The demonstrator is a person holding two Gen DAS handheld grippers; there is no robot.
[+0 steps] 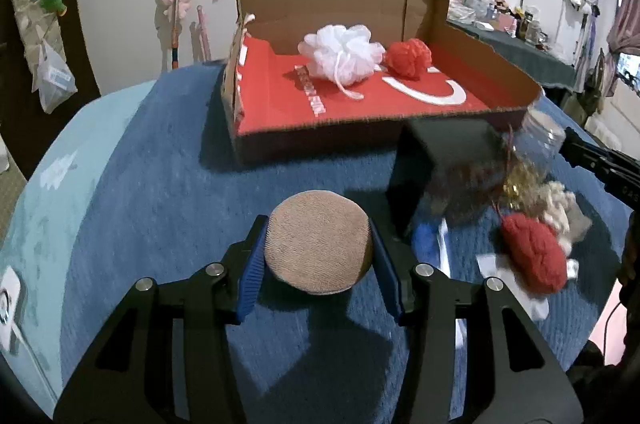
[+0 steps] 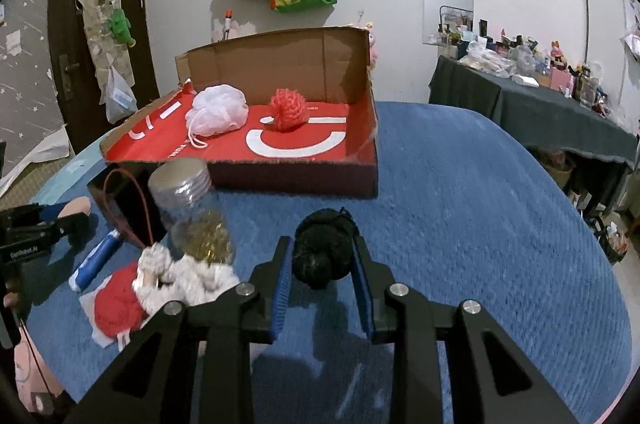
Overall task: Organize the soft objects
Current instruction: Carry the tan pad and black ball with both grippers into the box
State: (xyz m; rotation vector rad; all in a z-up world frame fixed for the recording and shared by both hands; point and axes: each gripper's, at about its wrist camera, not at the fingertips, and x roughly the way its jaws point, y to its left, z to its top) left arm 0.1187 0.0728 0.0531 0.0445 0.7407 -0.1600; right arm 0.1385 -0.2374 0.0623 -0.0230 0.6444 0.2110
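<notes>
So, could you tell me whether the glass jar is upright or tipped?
Tipped: the glass jar leans left, its silver lid angled.

Open blue bedcover (image 2: pixel 480 183) lies right of the cardboard box (image 2: pixel 296 179), and the box's red floor is bare at the front. A jar (image 2: pixel 188 207), yarn (image 2: pixel 116 308) and black bag (image 1: pixel 436 151) crowd the space between the grippers

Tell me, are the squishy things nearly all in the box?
Partly. The white pouf and red pouf already sit in the cardboard box. The left gripper holds a tan pad; the right gripper holds a black pouf. A red knit thing and cream rope wait outside.
</notes>
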